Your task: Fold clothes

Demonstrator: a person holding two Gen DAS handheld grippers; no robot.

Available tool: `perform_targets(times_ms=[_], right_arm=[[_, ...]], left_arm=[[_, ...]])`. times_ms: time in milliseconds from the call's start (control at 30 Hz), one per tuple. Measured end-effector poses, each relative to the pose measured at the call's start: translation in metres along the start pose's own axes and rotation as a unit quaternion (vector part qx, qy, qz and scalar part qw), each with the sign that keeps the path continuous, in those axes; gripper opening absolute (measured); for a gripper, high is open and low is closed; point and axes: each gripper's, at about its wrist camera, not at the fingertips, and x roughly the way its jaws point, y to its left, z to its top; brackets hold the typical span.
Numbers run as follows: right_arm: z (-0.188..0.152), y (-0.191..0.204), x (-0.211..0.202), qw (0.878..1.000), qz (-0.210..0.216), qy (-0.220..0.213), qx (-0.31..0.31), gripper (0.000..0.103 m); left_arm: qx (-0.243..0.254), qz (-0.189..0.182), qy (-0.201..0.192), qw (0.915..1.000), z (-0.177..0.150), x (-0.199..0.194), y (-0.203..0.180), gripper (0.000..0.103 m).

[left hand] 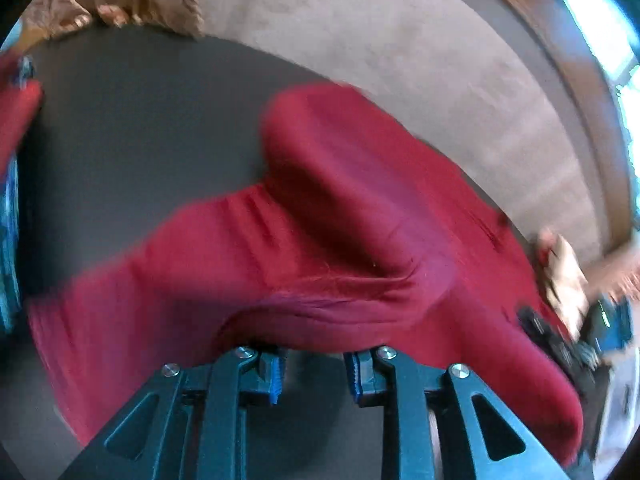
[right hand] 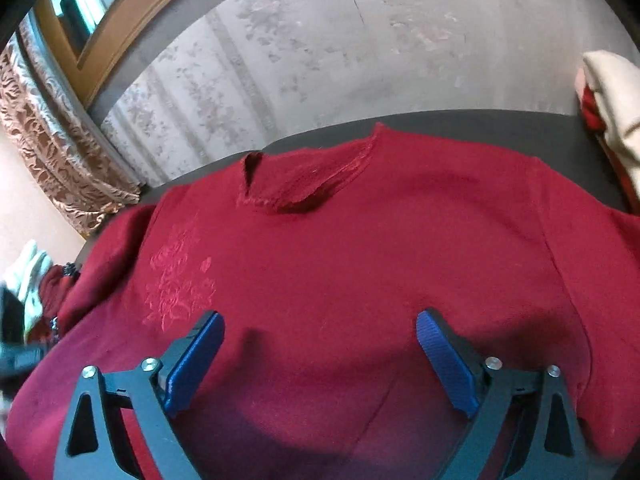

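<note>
A dark red sweater (right hand: 360, 240) lies spread on the dark grey table (left hand: 140, 140), collar (right hand: 304, 176) towards the far edge and a flower pattern (right hand: 176, 280) on its chest. My right gripper (right hand: 320, 316) hovers over the sweater's body, open wide, with nothing between its blue pads (right hand: 444, 360). In the blurred left wrist view one sleeve (left hand: 320, 160) stretches away across the table. My left gripper (left hand: 316, 376) stands narrowly open at the sweater's bunched edge (left hand: 320, 320). Only bare table shows between its pads. A person's hand (left hand: 564, 280) holds the right gripper (left hand: 560, 344) at the far right.
Cream and red garments (right hand: 612, 100) are piled on the table's right end, and more cloth (right hand: 28, 272) lies at its left. A patterned curtain (right hand: 48, 140) hangs by a wooden frame (right hand: 132, 28). Pale carpet (right hand: 320, 40) lies beyond the table's far edge.
</note>
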Motion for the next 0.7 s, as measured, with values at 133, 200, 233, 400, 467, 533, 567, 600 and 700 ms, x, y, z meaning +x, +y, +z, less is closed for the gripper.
perform_targets(times_ms=[133, 200, 233, 400, 467, 533, 567, 600, 700], right_arm=[[0.018, -0.014, 0.013, 1.000, 0.006, -0.002, 0.004, 0.103], [0.025, -0.019, 0.017, 1.000, 0.008, -0.005, 0.007, 0.103], [0.028, -0.021, 0.019, 1.000, 0.010, -0.007, 0.007, 0.103], [0.030, -0.028, 0.020, 0.999, 0.023, -0.017, 0.017, 0.103], [0.029, -0.030, 0.018, 0.999, 0.027, -0.019, 0.022, 0.103], [0.029, -0.030, 0.018, 0.999, 0.028, -0.020, 0.023, 0.103], [0.029, -0.031, 0.018, 0.999, 0.028, -0.020, 0.023, 0.103], [0.029, -0.031, 0.018, 0.999, 0.029, -0.020, 0.024, 0.103], [0.029, -0.032, 0.018, 0.999, 0.031, -0.022, 0.026, 0.103]], left_arm=[[-0.048, 0.037, -0.006, 0.9981, 0.044, 0.005, 0.022, 0.022], [-0.045, -0.007, -0.014, 0.9988, 0.041, -0.008, 0.018, 0.023], [-0.030, -0.032, -0.016, 0.9989, 0.033, -0.016, 0.011, 0.024], [0.100, -0.159, 0.023, 0.9820, -0.053, -0.031, -0.059, 0.025], [0.138, -0.201, 0.060, 0.9680, -0.092, -0.026, -0.087, 0.025], [0.142, -0.225, 0.084, 0.9603, -0.115, -0.020, -0.101, 0.027], [0.140, -0.231, 0.092, 0.9585, -0.123, -0.016, -0.108, 0.030], [0.138, -0.237, 0.101, 0.9565, -0.131, -0.012, -0.116, 0.033], [0.083, -0.249, 0.105, 0.9592, -0.139, -0.006, -0.120, 0.043]])
